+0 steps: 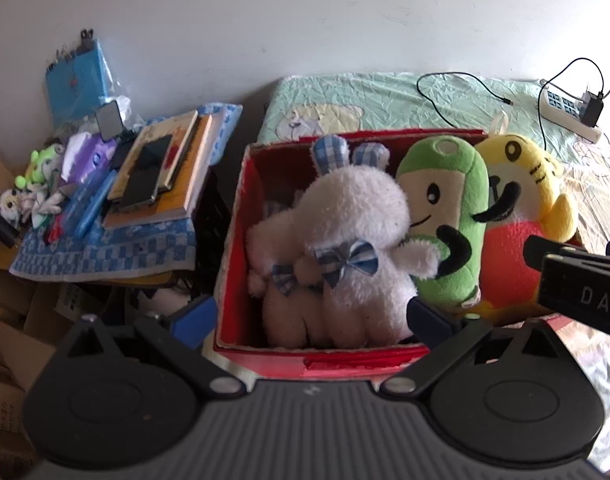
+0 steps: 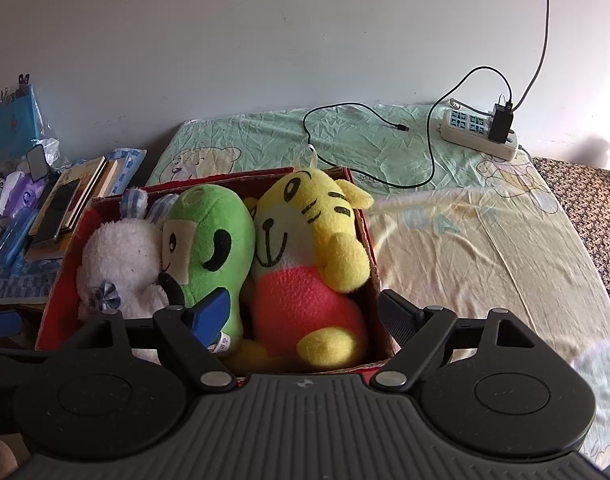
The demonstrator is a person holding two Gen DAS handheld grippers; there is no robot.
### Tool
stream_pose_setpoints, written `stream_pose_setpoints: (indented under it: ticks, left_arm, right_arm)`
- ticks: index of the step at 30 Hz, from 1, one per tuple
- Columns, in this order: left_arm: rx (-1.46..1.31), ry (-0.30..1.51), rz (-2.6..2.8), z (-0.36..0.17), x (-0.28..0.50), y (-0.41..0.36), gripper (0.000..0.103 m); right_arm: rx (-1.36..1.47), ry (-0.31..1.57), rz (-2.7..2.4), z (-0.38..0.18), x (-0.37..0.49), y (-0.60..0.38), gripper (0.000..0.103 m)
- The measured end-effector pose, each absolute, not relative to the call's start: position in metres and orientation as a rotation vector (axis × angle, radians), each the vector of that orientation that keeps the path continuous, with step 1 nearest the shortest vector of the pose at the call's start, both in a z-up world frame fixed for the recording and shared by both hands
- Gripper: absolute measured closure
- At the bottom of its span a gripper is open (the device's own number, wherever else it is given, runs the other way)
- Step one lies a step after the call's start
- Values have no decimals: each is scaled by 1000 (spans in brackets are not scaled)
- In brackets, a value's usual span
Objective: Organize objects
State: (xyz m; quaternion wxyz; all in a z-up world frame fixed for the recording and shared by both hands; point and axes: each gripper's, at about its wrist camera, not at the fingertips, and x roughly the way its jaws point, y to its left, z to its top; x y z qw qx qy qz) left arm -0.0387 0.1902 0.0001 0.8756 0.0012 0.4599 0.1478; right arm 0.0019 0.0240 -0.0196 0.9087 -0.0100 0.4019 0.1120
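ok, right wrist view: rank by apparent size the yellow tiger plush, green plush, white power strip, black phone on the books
1. yellow tiger plush
2. green plush, partly hidden by a gripper finger
3. white power strip and black phone: look alike, both far back, so unranked

White power strip (image 2: 480, 135) sits at the bed's (image 2: 485, 240) far right corner, black cable (image 2: 369, 148) looping along its far edge.

right gripper (image 1: 581, 292): white letters "DAS" on its black side, cut off by the picture's right edge | sheet (image 2: 445, 224): faint pale letters, seemingly "BA", rest unclear | green plush (image 2: 209, 248): small white tag near its bottom, print too small to read | books (image 1: 161, 172): covers unreadable
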Motion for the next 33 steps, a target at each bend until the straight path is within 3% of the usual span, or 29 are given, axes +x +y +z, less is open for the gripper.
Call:
stream_pose_setpoints:
  ticks: [33]
  left_arm:
    - [-43, 936, 288, -5, -39, 205, 2]
  right_arm:
    - [-28, 858, 213, -24, 11, 29, 20]
